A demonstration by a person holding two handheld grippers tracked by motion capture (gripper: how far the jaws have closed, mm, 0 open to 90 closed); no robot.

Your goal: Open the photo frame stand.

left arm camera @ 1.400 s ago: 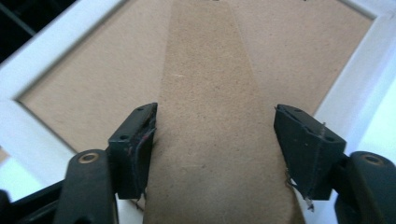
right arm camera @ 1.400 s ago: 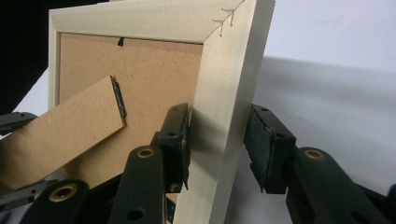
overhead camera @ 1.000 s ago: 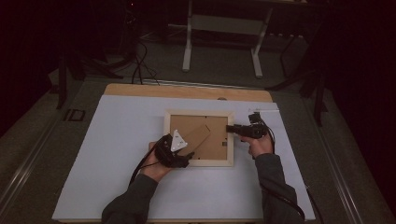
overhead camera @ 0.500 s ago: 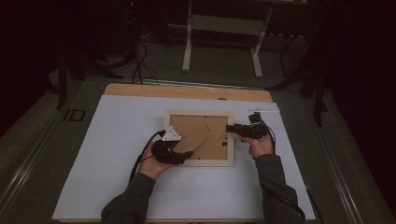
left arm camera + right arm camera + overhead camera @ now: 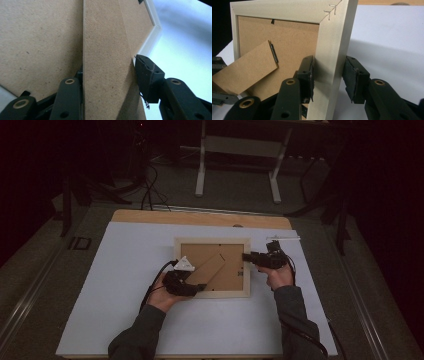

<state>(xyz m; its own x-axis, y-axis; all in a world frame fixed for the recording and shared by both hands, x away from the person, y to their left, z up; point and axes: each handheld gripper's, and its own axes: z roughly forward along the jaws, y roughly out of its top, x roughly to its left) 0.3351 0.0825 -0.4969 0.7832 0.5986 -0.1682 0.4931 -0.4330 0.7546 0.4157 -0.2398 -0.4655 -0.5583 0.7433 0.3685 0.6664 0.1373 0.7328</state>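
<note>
While gripping, both hands [image 5: 167,292] low

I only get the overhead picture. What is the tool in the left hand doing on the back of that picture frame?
Observer: The left gripper straddles the cardboard stand. Its jaws have just been closing, and both pads look to touch the stand's edges.
Visitor: And the other tool?
Observer: The right gripper is clamped across the side rail of the wooden frame.
Visitor: Anything tiny I'd miss from up here?
Observer: Metal staples bridge the frame's mitred corner.
</note>
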